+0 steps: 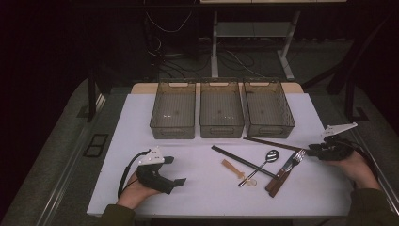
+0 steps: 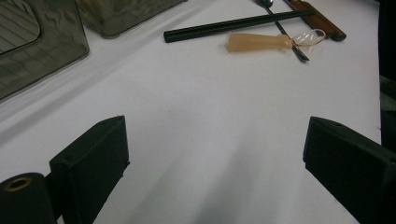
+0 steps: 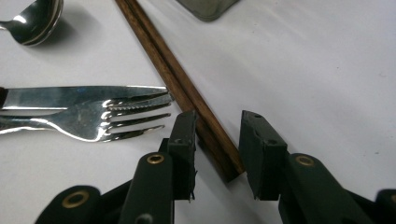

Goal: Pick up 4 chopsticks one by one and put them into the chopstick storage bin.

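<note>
My right gripper (image 1: 313, 151) lies low at the table's right side. In the right gripper view my right gripper (image 3: 218, 119) is open, its jaws straddling the near end of a pair of brown wooden chopsticks (image 3: 173, 70); a gap shows beside the right jaw. The brown chopsticks (image 1: 270, 142) run left toward the bins. Next to them lie a fork (image 3: 93, 121), a knife (image 3: 70, 95) and a metal spoon (image 3: 35, 21). My left gripper (image 1: 176, 170) rests at the front left, wide open, with nothing between its jaws (image 2: 215, 135) but bare white table.
Three smoky plastic bins (image 1: 172, 127) (image 1: 221, 127) (image 1: 270, 128) stand in a row at the back. Mid-table lie black chopsticks (image 1: 240, 161), a metal spoon (image 1: 272, 155), a fork (image 1: 296, 157), a wooden-handled knife (image 1: 277, 181) and a small amber spoon (image 1: 234, 168).
</note>
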A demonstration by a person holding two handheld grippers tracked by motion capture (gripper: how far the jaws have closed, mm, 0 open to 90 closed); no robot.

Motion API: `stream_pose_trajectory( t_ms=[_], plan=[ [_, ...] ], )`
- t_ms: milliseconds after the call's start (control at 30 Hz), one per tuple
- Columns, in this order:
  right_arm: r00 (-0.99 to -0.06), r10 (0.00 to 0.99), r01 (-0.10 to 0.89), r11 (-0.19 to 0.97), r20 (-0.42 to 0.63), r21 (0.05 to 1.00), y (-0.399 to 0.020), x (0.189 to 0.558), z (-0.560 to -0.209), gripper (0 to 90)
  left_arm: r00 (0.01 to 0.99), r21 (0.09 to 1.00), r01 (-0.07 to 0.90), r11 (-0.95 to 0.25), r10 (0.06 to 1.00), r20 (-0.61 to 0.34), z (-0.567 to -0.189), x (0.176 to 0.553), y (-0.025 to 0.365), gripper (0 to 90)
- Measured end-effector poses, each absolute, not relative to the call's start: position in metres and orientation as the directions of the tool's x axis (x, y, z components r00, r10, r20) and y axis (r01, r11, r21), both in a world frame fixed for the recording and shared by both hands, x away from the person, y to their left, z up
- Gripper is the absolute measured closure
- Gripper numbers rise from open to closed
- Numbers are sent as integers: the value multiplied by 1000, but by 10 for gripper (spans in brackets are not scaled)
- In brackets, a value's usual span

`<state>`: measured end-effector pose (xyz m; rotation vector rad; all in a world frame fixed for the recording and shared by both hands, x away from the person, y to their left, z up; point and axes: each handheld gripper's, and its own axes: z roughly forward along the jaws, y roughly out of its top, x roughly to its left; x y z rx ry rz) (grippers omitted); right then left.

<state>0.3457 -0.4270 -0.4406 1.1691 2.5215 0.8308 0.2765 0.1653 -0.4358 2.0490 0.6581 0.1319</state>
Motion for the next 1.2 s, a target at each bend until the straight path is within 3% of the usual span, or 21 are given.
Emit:
stream_pose_trajectory(
  t_ms=[1200],
  plan=[
    [-730,683,587,605,28,539,-421,303,-435,745,855,820,397,-413,490,-167,-436,275,164,65]
  ],
)
